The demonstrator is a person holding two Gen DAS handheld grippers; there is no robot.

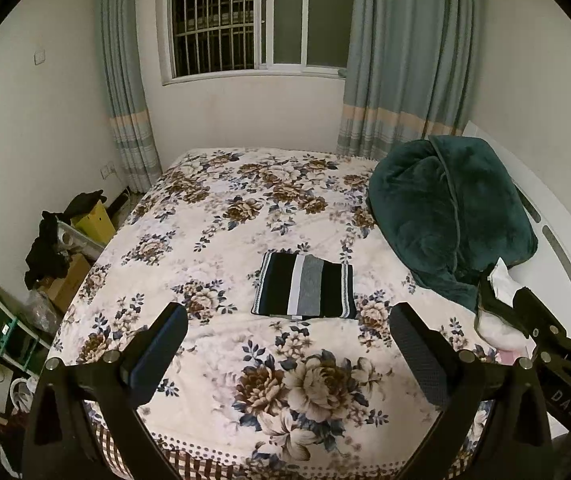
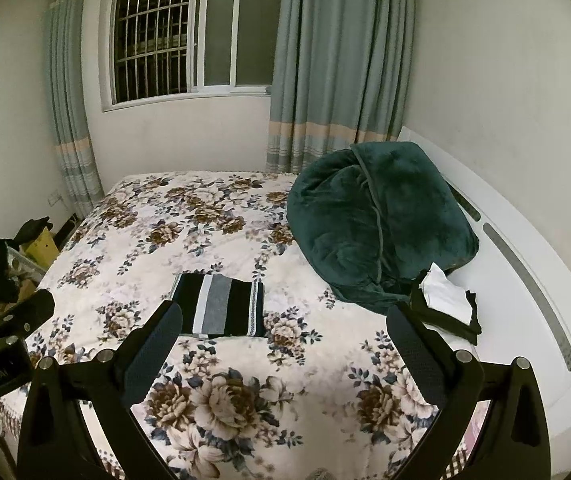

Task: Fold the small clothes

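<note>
The left gripper [image 1: 287, 340] hung over the near part of the bed [image 1: 221, 360] with its jaws spread wide and nothing between them. The right gripper [image 2: 283, 340] was likewise wide apart and empty, held just beside the left one. Beyond both, a folded striped cloth [image 1: 305, 290] lay flat on the floral cover near the bed's middle, touching neither tool. To its right, a small heap of black and white clothes [image 2: 447, 304] sat by the headboard [image 2: 525, 280], against a bunched green blanket [image 2: 373, 220]. Past the bed hung curtains [image 1: 401, 52] around a barred window [image 1: 241, 16].
</note>
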